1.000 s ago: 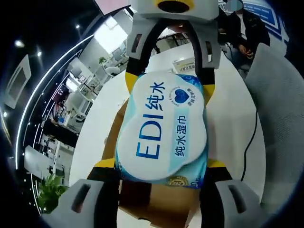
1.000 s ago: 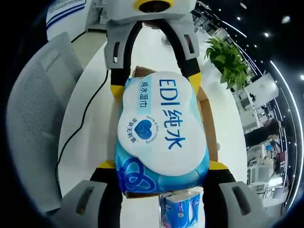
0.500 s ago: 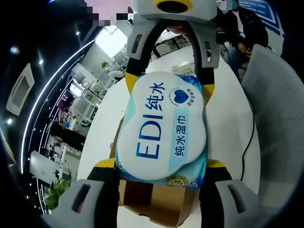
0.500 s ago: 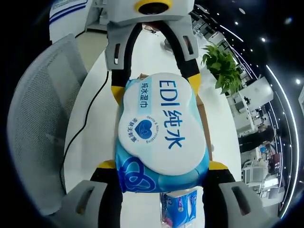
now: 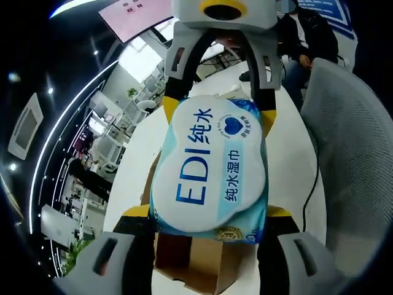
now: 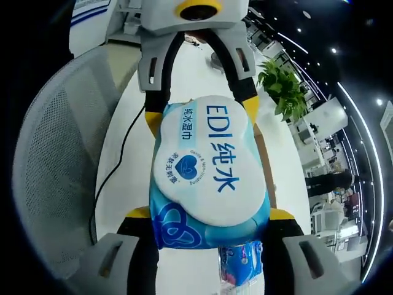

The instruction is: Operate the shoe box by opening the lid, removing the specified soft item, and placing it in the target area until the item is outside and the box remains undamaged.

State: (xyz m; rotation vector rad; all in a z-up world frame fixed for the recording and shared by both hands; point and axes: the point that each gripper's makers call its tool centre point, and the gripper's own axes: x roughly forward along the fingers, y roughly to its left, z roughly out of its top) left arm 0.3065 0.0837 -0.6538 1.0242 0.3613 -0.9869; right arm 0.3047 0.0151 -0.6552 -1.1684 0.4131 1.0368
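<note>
A soft pack of wet wipes [image 5: 209, 172], white and light blue with "EDI" print, hangs in the air, held at both ends. My left gripper [image 5: 207, 212] is shut on its near end in the left gripper view, and my right gripper [image 5: 219, 109] is shut on its far end. In the right gripper view the same pack [image 6: 209, 178] sits between my right gripper [image 6: 209, 214] below and my left gripper [image 6: 202, 114] above. The brown cardboard shoe box [image 5: 190, 264] lies open on the table under the pack, and an edge of the box [image 6: 264, 163] shows past the pack.
The white table [image 6: 190, 67] runs long and narrow beneath. A grey mesh chair [image 5: 356, 153] [image 6: 55, 166] stands beside it, with a black cable [image 5: 314, 184] [image 6: 120, 163] across the tabletop. A small blue tissue pack [image 6: 241, 263] lies near. A potted plant [image 6: 279, 86] and a seated person [image 5: 307, 37] are beyond.
Both views have shifted, and the table and box now look smaller and farther below. The pack stays held the same way between the two grippers.
</note>
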